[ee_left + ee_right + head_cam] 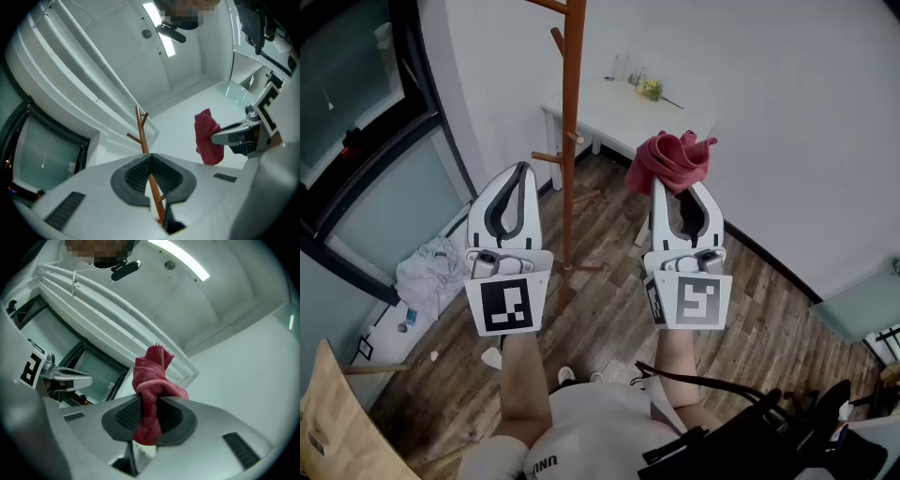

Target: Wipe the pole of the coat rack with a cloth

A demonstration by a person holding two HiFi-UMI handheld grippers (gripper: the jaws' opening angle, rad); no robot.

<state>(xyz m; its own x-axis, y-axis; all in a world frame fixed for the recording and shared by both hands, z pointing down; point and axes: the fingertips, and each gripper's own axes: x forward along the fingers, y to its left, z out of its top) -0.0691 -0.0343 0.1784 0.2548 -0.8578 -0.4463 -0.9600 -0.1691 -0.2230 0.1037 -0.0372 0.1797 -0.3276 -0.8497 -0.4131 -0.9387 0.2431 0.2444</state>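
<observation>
The coat rack's brown wooden pole rises from its base on the wood floor, with short pegs on its sides. My left gripper is held up just left of the pole, apart from it, jaws shut with nothing in them. In the left gripper view the pole shows beyond the closed tips of that gripper. My right gripper is right of the pole, shut on a bunched red cloth. The cloth sticks out past the tips of the right gripper and also appears in the left gripper view.
A white table stands against the far wall with small items and yellow flowers. A crumpled white heap lies by the dark-framed window at left. A wooden chair back is at lower left, a black bag at lower right.
</observation>
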